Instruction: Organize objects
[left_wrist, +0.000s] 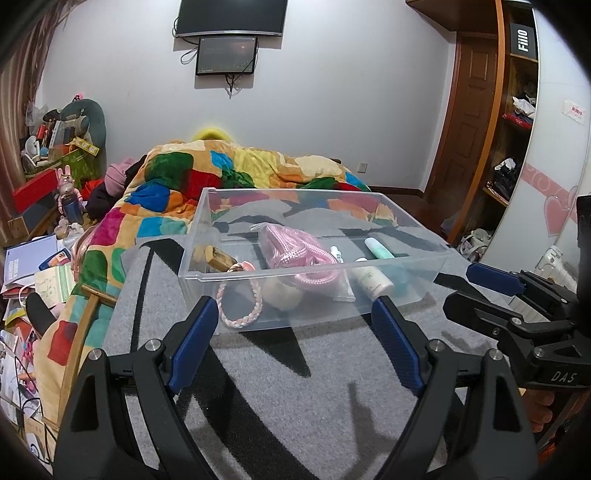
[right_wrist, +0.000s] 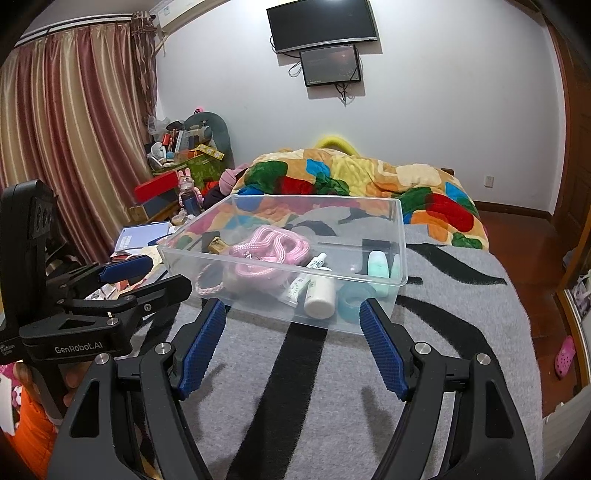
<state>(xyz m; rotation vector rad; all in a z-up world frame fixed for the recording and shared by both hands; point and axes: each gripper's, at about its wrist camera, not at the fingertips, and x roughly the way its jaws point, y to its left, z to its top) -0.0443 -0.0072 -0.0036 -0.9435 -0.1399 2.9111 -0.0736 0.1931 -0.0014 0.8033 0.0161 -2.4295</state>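
Observation:
A clear plastic bin stands on the grey and black striped bed cover. Inside lie a pink rope in a bag, a pink braided ring, a white bottle, a mint green bottle, a small white tube, a teal ring and a brown wooden piece. My left gripper is open and empty just short of the bin's near wall. My right gripper is open and empty, also just short of the bin.
A colourful patchwork blanket is heaped behind the bin. Cluttered boxes, papers and toys lie left of the bed. A wooden door and shelves stand to the right. Screens hang on the wall.

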